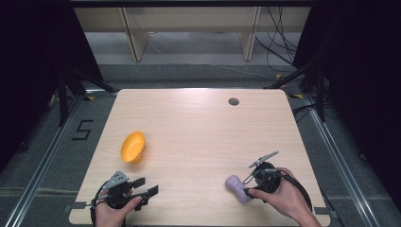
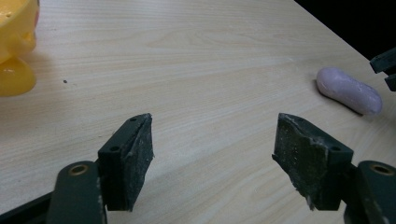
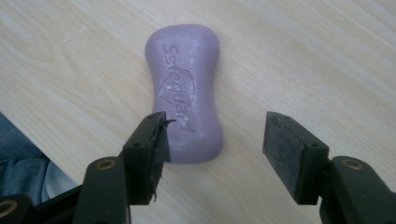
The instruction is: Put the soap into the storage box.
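Observation:
A purple bar of soap (image 1: pixel 238 188) lies flat near the table's front right edge. My right gripper (image 1: pixel 248 191) sits just right of it, held by a hand. In the right gripper view the soap (image 3: pixel 187 88), stamped with raised lettering, points away from me, its near end beside the left pad (image 3: pixel 152 144). The right pad stands apart from it, so my right gripper (image 3: pixel 215 123) is open. My left gripper (image 1: pixel 147 186) rests at the front left, and in its own view my left gripper (image 2: pixel 214 123) is open over bare wood. The soap (image 2: pixel 348 91) shows at far right there.
A yellow plastic dish (image 1: pixel 133 147) stands tilted left of centre, and the same dish (image 2: pixel 14 46) fills the top left corner of the left gripper view. The wooden table (image 1: pixel 203 123) has a grey cable grommet (image 1: pixel 233 101) at the back. Dark curtains flank the table.

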The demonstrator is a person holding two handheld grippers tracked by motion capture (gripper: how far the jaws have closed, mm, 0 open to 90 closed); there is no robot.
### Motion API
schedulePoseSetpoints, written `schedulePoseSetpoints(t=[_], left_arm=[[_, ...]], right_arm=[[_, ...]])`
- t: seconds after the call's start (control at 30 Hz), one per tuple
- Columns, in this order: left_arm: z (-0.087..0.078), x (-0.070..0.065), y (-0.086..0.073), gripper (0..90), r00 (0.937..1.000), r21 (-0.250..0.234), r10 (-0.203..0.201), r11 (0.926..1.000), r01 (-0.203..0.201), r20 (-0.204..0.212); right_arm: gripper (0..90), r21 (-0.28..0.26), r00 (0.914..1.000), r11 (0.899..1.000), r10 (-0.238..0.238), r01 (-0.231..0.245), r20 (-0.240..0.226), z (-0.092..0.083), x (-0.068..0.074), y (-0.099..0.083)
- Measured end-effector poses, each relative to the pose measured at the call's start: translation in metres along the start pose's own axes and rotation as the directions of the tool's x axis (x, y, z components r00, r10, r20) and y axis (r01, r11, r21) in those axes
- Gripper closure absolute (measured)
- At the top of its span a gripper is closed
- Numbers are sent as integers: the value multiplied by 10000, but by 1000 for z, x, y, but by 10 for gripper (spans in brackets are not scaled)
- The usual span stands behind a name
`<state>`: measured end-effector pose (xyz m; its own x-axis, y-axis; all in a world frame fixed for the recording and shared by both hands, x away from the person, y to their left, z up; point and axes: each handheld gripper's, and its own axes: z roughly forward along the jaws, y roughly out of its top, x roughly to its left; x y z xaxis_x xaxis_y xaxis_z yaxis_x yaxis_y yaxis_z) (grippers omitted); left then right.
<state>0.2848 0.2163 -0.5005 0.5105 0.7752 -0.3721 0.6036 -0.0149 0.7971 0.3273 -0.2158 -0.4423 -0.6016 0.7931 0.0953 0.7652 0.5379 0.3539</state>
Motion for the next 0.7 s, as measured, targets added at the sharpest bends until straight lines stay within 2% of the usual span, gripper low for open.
schedulePoseSetpoints(t=[0.1,0.13,0.17,0.2,0.23,0.27,0.33,0.37,0.4,0.43,0.53,0.57,0.7], left_arm=[[0,-1,0,275,9999,19,8,10000,-8,-105],[-1,-2,0,275,9999,78,56,10000,-55,-155],[-1,-2,0,275,9999,78,56,10000,-55,-155],[0,-2,0,275,10000,-20,56,10000,-56,-27],[0,-2,0,275,9999,-36,60,10000,-60,-82],[0,-3,0,276,10000,-69,62,10000,-62,-66],[-1,-3,0,275,9999,-23,79,10000,-79,-108],[-1,-3,0,276,9999,-13,95,10000,-95,-126],[-1,-3,0,276,9999,-23,62,10000,-62,-147],[-1,-3,0,275,9999,-23,57,10000,-58,-162],[-1,-3,0,275,9999,-18,51,10000,-52,-142],[-1,-3,0,275,9999,-15,53,10000,-54,-139],[-1,-3,0,275,9999,-21,68,10000,-68,-92]], right_arm=[[427,336,9999,9993,-170,169,20,0,2,5],[430,583,9997,9981,-189,196,-137,0,4,8],[430,583,9997,9981,-189,196,-137,0,4,8],[431,690,9986,9962,-527,533,-96,0,3,11],[432,831,9971,9936,-755,762,-114,2,2,14],[432,1265,9979,9899,-628,640,-135,1,5,18],[432,1441,9978,9874,-641,659,-168,2,5,21],[432,1667,9956,9816,-908,932,-220,5,5,27],[432,1667,9956,9816,-908,932,-220,5,5,27],[432,1940,9957,9766,-905,929,-208,7,6,32],[432,2134,9960,9729,-868,897,-230,9,8,36],[432,2131,9927,9696,-1155,1200,-331,10,6,39],[432,2419,9945,9646,-1008,1051,-300,15,11,47]])
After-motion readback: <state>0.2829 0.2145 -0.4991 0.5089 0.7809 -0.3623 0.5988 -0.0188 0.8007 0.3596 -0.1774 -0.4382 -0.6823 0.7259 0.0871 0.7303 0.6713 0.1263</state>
